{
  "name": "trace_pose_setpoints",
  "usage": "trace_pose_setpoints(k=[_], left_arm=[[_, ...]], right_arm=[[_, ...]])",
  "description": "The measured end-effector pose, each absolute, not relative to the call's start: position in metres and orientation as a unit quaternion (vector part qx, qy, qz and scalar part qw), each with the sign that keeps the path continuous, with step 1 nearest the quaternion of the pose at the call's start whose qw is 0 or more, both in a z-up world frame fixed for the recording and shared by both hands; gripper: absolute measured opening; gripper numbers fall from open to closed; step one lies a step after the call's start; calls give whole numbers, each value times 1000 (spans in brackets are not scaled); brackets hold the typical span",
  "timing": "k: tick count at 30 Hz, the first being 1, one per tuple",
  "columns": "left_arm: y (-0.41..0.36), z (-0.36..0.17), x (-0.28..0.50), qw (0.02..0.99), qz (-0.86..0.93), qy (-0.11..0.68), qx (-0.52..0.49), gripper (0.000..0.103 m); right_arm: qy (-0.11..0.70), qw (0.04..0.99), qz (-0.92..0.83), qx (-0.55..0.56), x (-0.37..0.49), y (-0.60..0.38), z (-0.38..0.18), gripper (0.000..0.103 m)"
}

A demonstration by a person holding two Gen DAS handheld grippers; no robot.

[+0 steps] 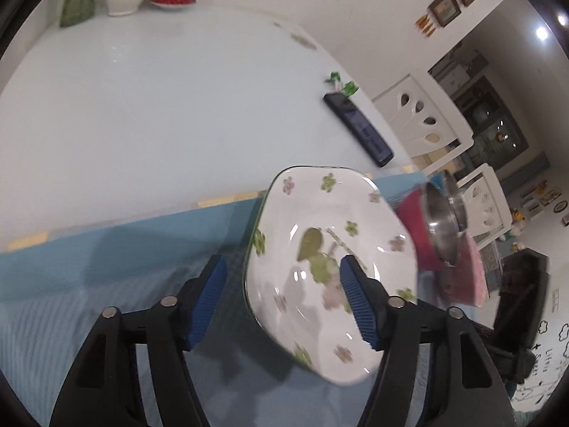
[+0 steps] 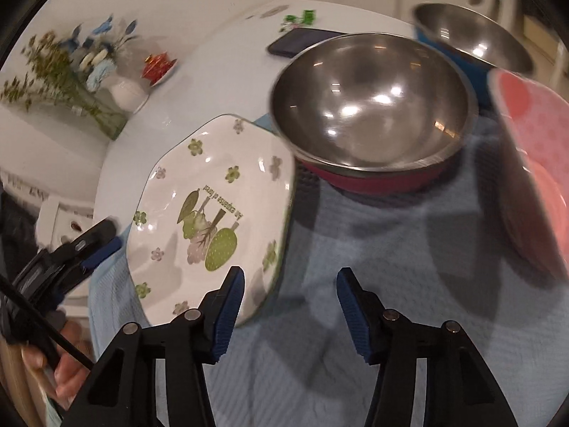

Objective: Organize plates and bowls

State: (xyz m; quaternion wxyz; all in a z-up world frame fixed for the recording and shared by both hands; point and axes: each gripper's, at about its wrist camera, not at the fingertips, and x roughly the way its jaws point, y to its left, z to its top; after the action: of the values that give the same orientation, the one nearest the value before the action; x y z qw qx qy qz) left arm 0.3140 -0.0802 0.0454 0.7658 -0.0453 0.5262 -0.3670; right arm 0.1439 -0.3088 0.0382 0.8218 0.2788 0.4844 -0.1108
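left hand-held gripper (image 1: 282, 299): jaws parted, nothing held | right hand-held gripper (image 2: 290, 306): jaws parted, empty | floral plate (image 2: 213, 213): laid on blue cloth (image 2: 355, 320) on worktop (image 1: 160, 106), beside steel bowl (image 2: 370, 106)

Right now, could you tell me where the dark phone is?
The dark phone lies on the white table beyond the steel bowl, beside a small green toy, in both wrist views.

The pink plate (image 2: 533, 178) is blurred and cut by the right-wrist view's edge; the blue-sided bowl (image 2: 473, 35) behind is smeared too. The left-wrist view blurs the stacked bowls (image 1: 437, 227), and the flowered plate (image 1: 320, 267) hides the desk's (image 1: 160, 106) near edge
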Motion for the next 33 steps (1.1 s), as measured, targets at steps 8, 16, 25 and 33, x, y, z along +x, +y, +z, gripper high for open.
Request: trace_pose_setpoints(k=[8,16,25,33], left_arm=[[-95,24,327,759,-376,531,-32,36],[-94,24,317,766,-383,517,2,33],[-51,28,267,751,-388,534,30,33],[-32,23,230,735,-394,551,40,33]], right_arm=[[476,839,-101,243,166,-305,23,35],[478,851,-88,197,176,-299,21,25],[502,853,-9,144,185,-285,24,25],[510,839,33,187,201,-288,17,25]])
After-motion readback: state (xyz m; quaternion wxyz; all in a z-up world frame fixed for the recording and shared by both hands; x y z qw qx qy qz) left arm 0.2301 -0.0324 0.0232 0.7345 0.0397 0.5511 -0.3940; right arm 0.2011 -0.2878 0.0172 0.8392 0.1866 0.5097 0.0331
